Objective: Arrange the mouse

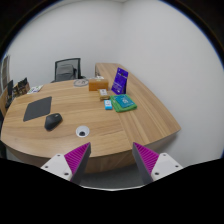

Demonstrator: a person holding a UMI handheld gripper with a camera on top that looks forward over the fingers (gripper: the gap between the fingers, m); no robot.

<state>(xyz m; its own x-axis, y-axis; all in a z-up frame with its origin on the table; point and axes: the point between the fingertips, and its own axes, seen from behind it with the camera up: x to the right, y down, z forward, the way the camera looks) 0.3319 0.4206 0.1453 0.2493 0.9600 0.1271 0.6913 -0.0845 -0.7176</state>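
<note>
Hovering above the near edge of the wooden table [120,125], the gripper [110,160] shows at the bottom of the frame with its two magenta-padded fingers [76,157] spread wide apart and nothing between them. The black mouse [53,120] sits left of centre on the tabletop, well beyond the fingers and beside the lower right corner of a dark mouse pad [38,108]. A small white round object [82,132] lies just below and right of the mouse. Toward the upper right of the frame, a purple box [121,80] stands upright behind a green book [124,102], with a small blue-and-white item [106,104] just left of them. A black office chair [66,70] stands behind the table, upper left.
</note>
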